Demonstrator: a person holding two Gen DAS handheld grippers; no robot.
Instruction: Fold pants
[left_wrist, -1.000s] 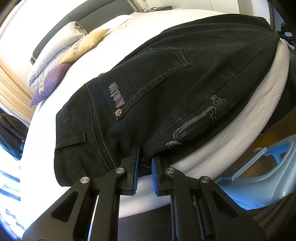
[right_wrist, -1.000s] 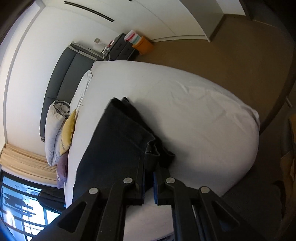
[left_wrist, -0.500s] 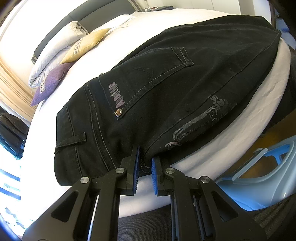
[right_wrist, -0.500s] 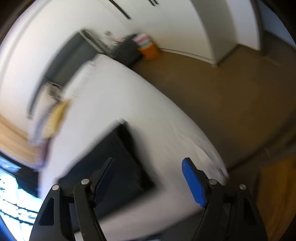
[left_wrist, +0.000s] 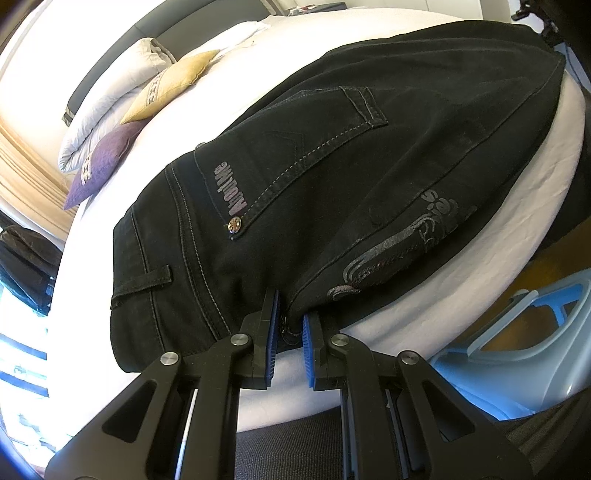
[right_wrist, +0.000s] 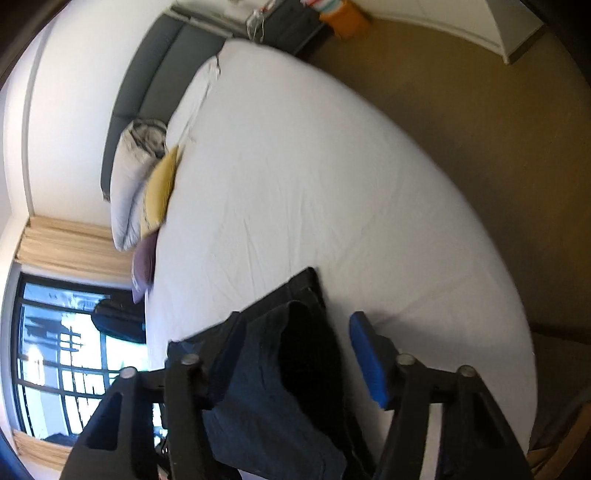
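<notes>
Black jeans (left_wrist: 332, 177) lie folded lengthwise on the white bed (left_wrist: 443, 295), waistband at the left, legs running to the far right. My left gripper (left_wrist: 288, 325) is shut on the near edge of the jeans by the seat seam. In the right wrist view the right gripper (right_wrist: 295, 354) is open, its blue pads wide apart. The leg end of the jeans (right_wrist: 288, 369) lies between the jaws, loose and rumpled, not pinched.
Pillows in white (left_wrist: 110, 92), yellow (left_wrist: 170, 81) and purple (left_wrist: 99, 170) lie at the head of the bed. A pale blue plastic frame (left_wrist: 517, 332) stands off the bed's near right. Brown floor (right_wrist: 461, 92) and a dark nightstand (right_wrist: 295, 22) lie beyond.
My right gripper let go of the leg end, opened wide, swung away and came back over it. My left gripper kept its hold and barely moved.
</notes>
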